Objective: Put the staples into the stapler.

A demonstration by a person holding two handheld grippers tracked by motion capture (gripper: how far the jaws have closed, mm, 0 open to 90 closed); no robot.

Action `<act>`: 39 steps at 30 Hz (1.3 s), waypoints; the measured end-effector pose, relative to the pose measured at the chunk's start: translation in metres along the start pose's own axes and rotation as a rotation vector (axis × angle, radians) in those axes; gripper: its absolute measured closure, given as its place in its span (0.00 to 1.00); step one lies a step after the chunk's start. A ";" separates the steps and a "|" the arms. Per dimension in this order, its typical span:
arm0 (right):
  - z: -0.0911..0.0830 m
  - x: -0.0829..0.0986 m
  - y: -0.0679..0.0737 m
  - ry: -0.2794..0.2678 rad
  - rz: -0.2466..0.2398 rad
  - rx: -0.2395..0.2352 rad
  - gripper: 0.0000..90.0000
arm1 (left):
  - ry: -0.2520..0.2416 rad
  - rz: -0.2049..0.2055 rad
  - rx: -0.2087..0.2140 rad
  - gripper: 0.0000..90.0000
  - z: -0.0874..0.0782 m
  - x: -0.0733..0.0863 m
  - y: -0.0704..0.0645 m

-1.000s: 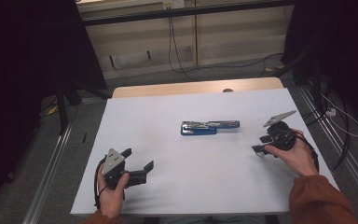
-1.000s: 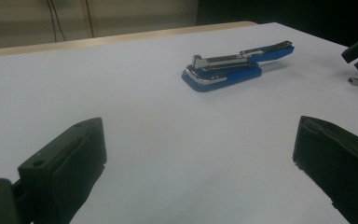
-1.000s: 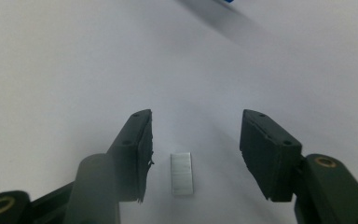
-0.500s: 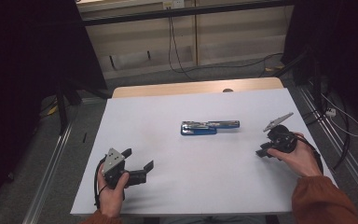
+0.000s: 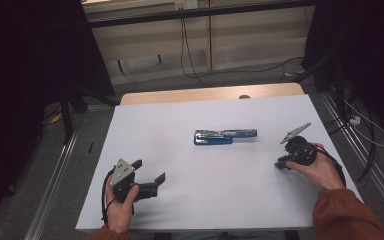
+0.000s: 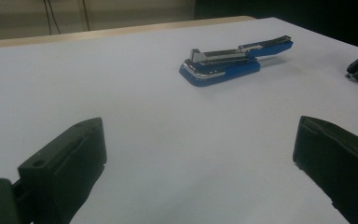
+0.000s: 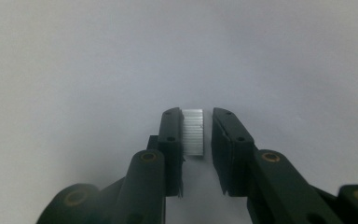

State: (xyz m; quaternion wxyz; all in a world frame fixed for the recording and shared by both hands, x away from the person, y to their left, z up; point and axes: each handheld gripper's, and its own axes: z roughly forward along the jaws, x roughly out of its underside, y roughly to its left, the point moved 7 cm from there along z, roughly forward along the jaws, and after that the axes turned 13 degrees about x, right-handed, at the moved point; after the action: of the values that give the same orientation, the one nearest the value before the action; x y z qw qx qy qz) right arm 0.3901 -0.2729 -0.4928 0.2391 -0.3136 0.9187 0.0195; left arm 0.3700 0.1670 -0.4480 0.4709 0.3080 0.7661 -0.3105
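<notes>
While your right claw (image 7: pixel 206 140) hangs low over the white table (image 5: pixel 180 210) with its jaws drawn narrow around a short strip of staples (image 7: pixel 192 132), the strip sits against the left jaw with a slim gap to the right one, so I cannot tell whether it is truly pinched or just bracketed. You seem to hold it that way to carry it as a refill to the stapler (image 5: pixel 223 136), which lies open ahead and to the left of that claw (image 5: pixel 289 161), well apart from it. The strip's long axis runs straight along the jaws, pointing away from your hand. Your left claw (image 6: pixel 200 154) rests near the table's near edge with its jaws spread wide and nothing between them, aimed at the stapler (image 6: pixel 233 58), which lies ahead and slightly right of it; its long axis runs across the table, blue base at one end, arm stretched toward your right claw.
</notes>
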 end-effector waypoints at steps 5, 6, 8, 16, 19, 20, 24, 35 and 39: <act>0.000 0.000 0.000 -0.004 -0.005 0.010 0.88 | 0.002 0.003 -0.004 0.03 0.000 0.000 0.000; 0.000 0.000 0.000 -0.002 -0.007 0.011 0.88 | -0.001 0.002 -0.001 0.03 0.000 0.000 0.000; 0.000 0.000 0.000 0.000 -0.006 0.015 0.88 | -0.001 0.001 -0.001 0.03 0.000 0.000 0.000; 0.000 0.000 -0.001 -0.006 0.009 0.004 0.88 | 0.001 0.000 -0.003 0.03 0.000 0.000 0.001; -0.001 0.000 0.000 -0.013 0.004 0.001 0.88 | 0.003 0.001 0.002 0.03 0.000 0.000 0.001; -0.001 -0.001 0.000 -0.017 0.004 -0.005 0.88 | 0.002 0.002 0.002 0.03 0.000 0.000 0.001; -0.001 -0.002 -0.001 -0.032 0.011 0.011 0.88 | 0.001 -0.001 -0.002 0.03 0.000 0.000 0.001; -0.009 -0.008 -0.008 -0.119 0.096 -0.004 0.88 | 0.004 -0.002 0.001 0.03 0.000 0.000 0.001; -0.012 -0.013 -0.006 -0.159 0.107 -0.027 0.88 | 0.006 -0.003 0.002 0.03 0.000 0.000 0.001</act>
State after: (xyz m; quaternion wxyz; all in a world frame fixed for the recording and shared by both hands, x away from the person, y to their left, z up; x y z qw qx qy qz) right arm 0.3972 -0.2728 -0.4760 0.3056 -0.2645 0.9120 0.0695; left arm 0.3712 0.1677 -0.4487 0.4677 0.3084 0.7678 -0.3110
